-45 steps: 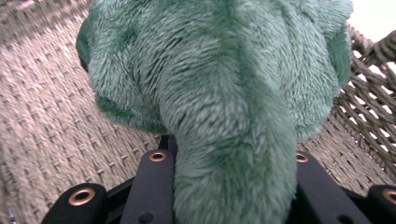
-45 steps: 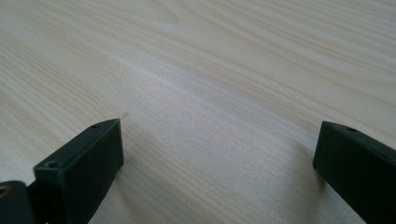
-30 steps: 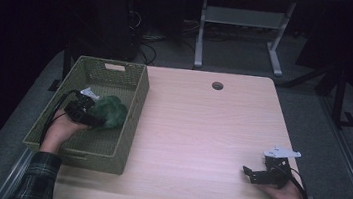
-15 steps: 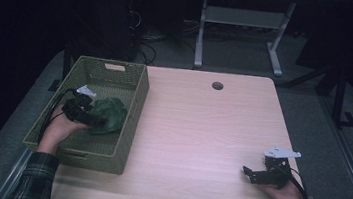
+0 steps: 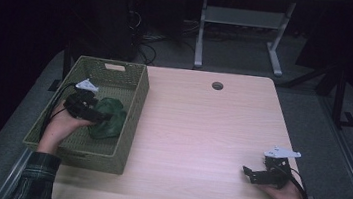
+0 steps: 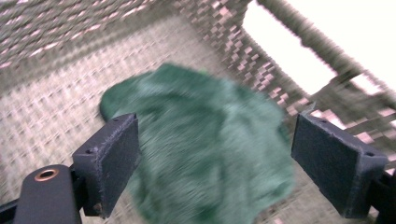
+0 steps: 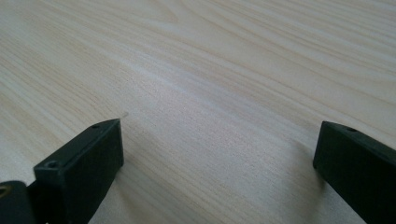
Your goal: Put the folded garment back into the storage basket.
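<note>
A crumpled dark green cloth [image 5: 108, 118] lies bunched on the floor of the olive woven basket [image 5: 132, 105], which sits at the left of the pale wood surface [image 5: 201, 132]. In the left gripper view the cloth is blurred, its folds hard to read. The left gripper [image 5: 96, 116] is spread wide around it, not gripping. The right gripper [image 5: 249, 173] rests released on bare wood.

One woven basket [image 5: 127, 119] stands on one wooden worktop [image 5: 201, 132]; one crumpled green cloth [image 5: 108, 117] lies inside it; two tools are in play, the left tool [image 5: 102, 117] in the basket, the right tool [image 5: 248, 174] over the bare wood; one round hole [image 5: 217, 85] marks the worktop's far edge.
</note>
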`<move>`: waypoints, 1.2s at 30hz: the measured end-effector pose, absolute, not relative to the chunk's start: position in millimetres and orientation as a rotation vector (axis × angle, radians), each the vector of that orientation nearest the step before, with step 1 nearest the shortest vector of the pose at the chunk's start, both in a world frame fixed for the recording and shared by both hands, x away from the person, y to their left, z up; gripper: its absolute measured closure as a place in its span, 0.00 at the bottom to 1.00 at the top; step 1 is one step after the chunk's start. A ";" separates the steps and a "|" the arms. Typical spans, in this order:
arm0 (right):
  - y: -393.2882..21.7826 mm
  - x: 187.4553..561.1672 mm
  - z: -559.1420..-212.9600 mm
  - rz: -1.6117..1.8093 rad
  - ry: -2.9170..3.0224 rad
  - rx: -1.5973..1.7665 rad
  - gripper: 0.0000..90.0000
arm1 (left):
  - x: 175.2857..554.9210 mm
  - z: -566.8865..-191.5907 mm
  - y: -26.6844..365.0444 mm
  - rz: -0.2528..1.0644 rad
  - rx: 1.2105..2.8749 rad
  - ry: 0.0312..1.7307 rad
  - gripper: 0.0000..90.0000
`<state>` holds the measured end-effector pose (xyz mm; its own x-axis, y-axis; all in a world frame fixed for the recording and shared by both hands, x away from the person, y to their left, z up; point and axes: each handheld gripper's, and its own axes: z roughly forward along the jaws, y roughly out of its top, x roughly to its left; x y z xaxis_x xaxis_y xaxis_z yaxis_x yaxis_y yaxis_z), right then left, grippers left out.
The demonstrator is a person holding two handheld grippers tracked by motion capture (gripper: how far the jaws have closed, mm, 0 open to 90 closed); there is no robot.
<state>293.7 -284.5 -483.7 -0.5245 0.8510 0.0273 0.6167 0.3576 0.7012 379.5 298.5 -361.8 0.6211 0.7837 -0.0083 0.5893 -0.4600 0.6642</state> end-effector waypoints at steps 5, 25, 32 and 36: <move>-284.5 293.7 -483.7 0.956 2.283 1.292 0.02 | 377.3 -352.2 280.0 0.393 2.191 1.023 0.16; -284.5 293.7 -483.7 0.956 2.283 1.291 0.02 | 360.4 -329.8 194.9 0.340 2.166 0.783 0.16; -284.5 293.7 -483.7 0.956 2.283 1.291 0.02 | 355.1 -339.3 158.6 0.304 2.180 0.710 0.16; -284.5 293.7 -483.7 0.956 2.283 1.291 0.02 | 351.9 -348.4 139.3 0.282 2.194 0.684 0.16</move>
